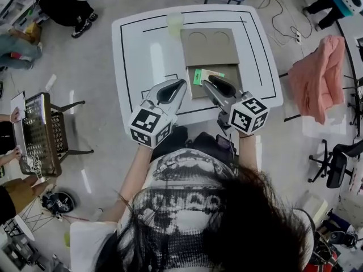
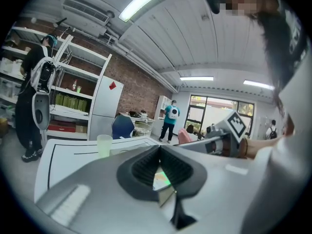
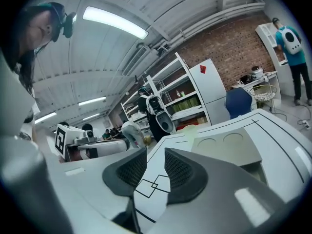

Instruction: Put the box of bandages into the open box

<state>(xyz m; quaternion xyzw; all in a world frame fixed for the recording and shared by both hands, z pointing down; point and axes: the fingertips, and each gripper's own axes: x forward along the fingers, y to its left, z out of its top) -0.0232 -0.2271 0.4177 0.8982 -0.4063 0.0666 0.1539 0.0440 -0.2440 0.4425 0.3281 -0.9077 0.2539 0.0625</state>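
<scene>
Although the head view is small, the box of bandages (image 1: 199,76) appears to lie inside the open box (image 1: 233,72), at its 10 o'clock corner. Left hand-held gripper (image 2: 160,149), at the box's 9 o'clock: jaws together, empty. Right hand-held gripper (image 3: 156,152): jaws apart, empty.

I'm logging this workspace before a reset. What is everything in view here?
table: one, white with black lines, centre
open box: one, brown, on table, lid back
box of bandages: one, green, in the open box
cup: one, pale green, table's far edge
cloth: one, pink, right of table
wire basket: one, metal, left of table
left hand-held gripper: one, grey, jaws together
right hand-held gripper: one, grey, jaws apart, empty
</scene>
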